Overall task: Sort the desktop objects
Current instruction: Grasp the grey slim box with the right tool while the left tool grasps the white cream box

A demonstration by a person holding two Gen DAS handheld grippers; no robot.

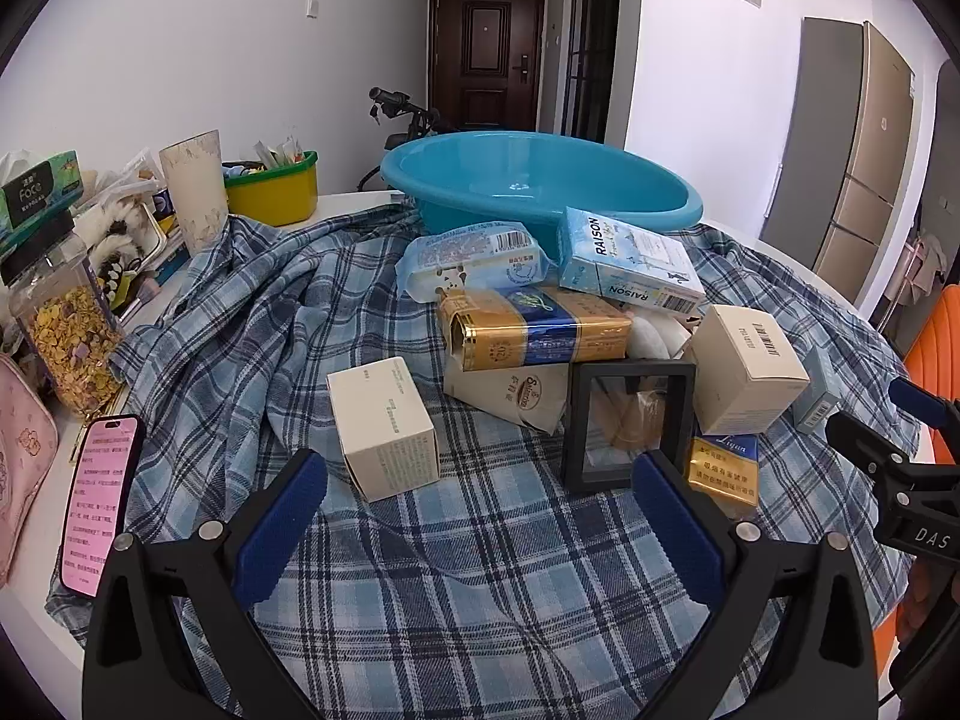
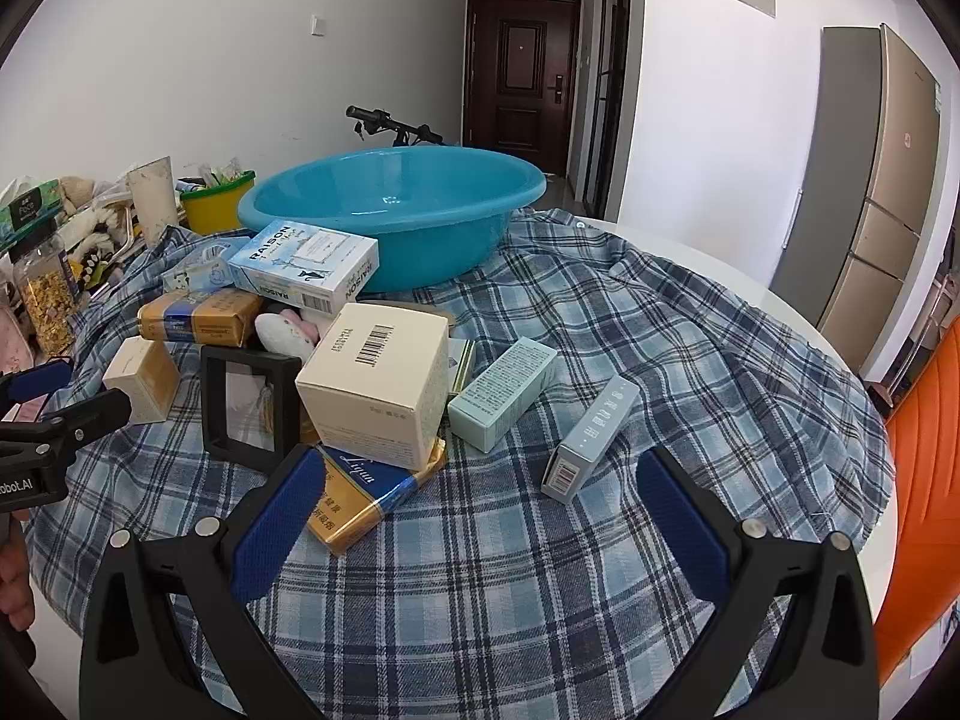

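So we've got both tongs hanging over the table with nothing in them. The left gripper [image 1: 480, 510] is spread wide above bare plaid cloth [image 1: 480, 600], and the right gripper [image 2: 474, 510] is just as wide, also empty. Both tilt down at the pile, which makes sense to us: that angle keeps the whole heap in sight before we pick anything.

The stuff to sort sits bunched in the middle of the cloth, right in front of the blue basin [image 2: 390, 204] — looks like that's where things are meant to go, since it's empty and parked at the back edge of the pile. The light blue carton [image 2: 306, 264] leans on the basin's side, stacked on top of the gold pack [image 2: 198, 315], so it likely has to come off first. The black frame [image 1: 624, 420] stands upright, propped against its neighbours. The cream box [image 2: 375, 384] rests on a gold-and-blue pack [image 2: 360, 498] — lifting the lower one first would probably tip it. The two slim boxes [image 2: 591, 438] lie loose off to the right, easy pickings for the right side.
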